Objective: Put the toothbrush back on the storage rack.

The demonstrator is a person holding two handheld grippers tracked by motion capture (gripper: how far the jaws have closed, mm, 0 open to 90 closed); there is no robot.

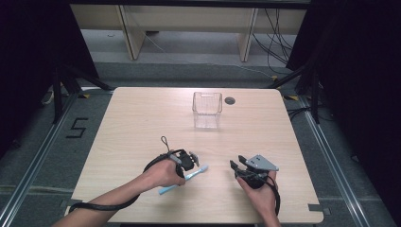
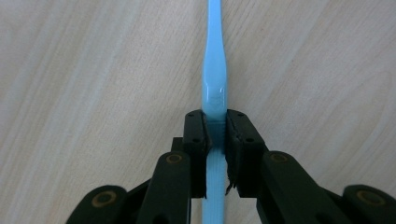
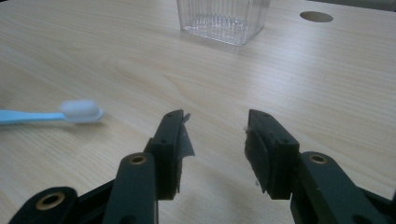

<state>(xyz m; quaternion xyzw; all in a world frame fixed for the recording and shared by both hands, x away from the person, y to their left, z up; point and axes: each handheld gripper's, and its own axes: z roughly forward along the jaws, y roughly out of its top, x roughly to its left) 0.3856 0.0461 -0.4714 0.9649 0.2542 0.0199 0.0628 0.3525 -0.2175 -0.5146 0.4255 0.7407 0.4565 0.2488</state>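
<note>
A light blue toothbrush [image 1: 189, 176] lies on the wooden table [image 1: 142, 123], its white head [image 3: 81, 111] pointing right. My left gripper [image 1: 182, 171] points down over its handle [image 2: 214, 93], and the two black pads press on the handle from both sides. My right gripper [image 3: 215, 135] rests low near the table's front right [image 1: 235, 166], jaws apart with nothing between them. A clear ribbed plastic cup [image 1: 207, 109] stands upright at the far middle of the table, also seen ahead of the right gripper [image 3: 222, 18].
A dark round hole [image 1: 230, 100] sits in the tabletop just right of the cup. Bare wood stretches between the grippers and the cup. Table legs and cables stand on the floor beyond the far edge.
</note>
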